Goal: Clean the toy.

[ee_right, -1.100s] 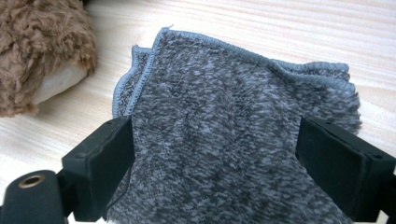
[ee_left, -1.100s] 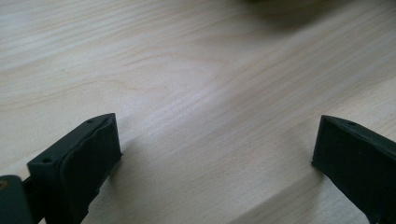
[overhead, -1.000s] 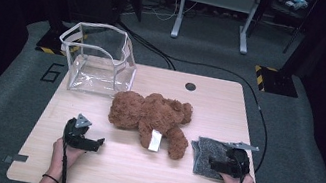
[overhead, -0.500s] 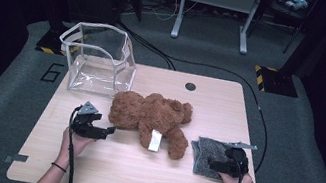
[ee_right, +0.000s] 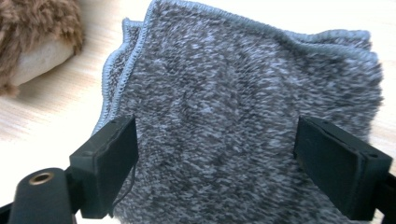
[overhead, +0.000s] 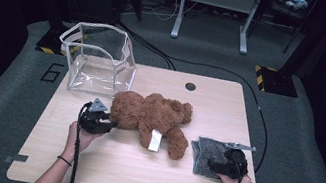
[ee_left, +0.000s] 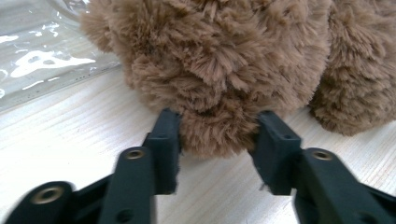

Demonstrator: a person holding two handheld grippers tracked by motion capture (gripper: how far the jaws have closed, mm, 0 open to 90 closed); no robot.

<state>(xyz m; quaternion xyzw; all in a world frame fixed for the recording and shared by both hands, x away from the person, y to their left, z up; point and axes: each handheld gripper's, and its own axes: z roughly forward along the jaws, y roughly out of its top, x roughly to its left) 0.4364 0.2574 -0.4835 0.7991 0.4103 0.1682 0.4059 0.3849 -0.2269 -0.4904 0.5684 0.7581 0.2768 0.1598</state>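
Note:
A brown teddy bear [overhead: 151, 115] lies across the middle of the wooden table [overhead: 135, 178], with a white tag on it. My left gripper [overhead: 112, 124] reaches the bear's left end. Its jaws have just been closing, and in the left gripper view both pads press into a lump of the bear's fur [ee_left: 219, 70] between them [ee_left: 217, 140]. My right gripper [overhead: 211, 165] rests at the table's right over a folded grey cloth [overhead: 205, 152]. In the right gripper view its jaws [ee_right: 217, 154] stand wide apart above the grey cloth [ee_right: 233, 93].
A clear plastic box [overhead: 100, 60] with a white rim stands open at the table's back left, close behind the bear. Its wall [ee_left: 37, 56] shows beside the fur. A round cable hole [overhead: 191, 86] sits near the far edge. Cables trail on the floor.
My left gripper has moved right and away from the front edge to the bear, and its jaws have closed onto the fur. The right gripper and cloth have stayed put.

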